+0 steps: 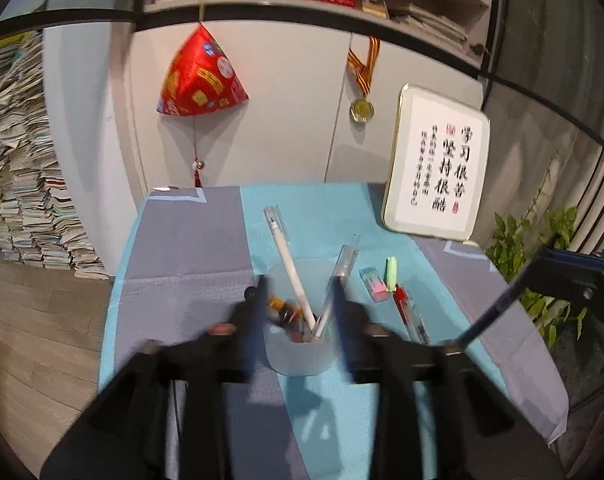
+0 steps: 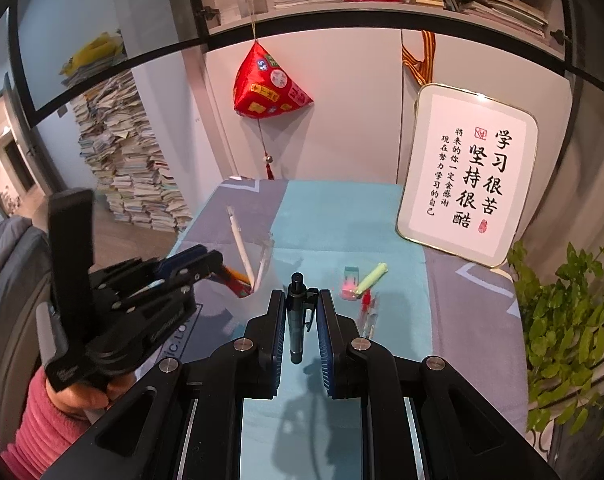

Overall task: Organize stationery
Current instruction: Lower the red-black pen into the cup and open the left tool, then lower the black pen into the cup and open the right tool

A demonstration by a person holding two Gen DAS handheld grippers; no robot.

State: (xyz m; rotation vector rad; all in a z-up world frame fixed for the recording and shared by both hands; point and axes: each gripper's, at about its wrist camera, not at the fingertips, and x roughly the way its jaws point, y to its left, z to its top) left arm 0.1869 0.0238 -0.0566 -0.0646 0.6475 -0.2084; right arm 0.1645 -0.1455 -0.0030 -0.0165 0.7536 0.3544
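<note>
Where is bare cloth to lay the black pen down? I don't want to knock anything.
Free: the teal strip behind the cup, up to the wall, and the grey cloth left of the cup. Also the cloth under the right hand-held gripper. Crowded: right of the cup, where the eraser, highlighter and red pen lie close together.

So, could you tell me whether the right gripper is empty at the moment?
No, the right gripper is closed on a dark pen standing upright between its pads.
</note>
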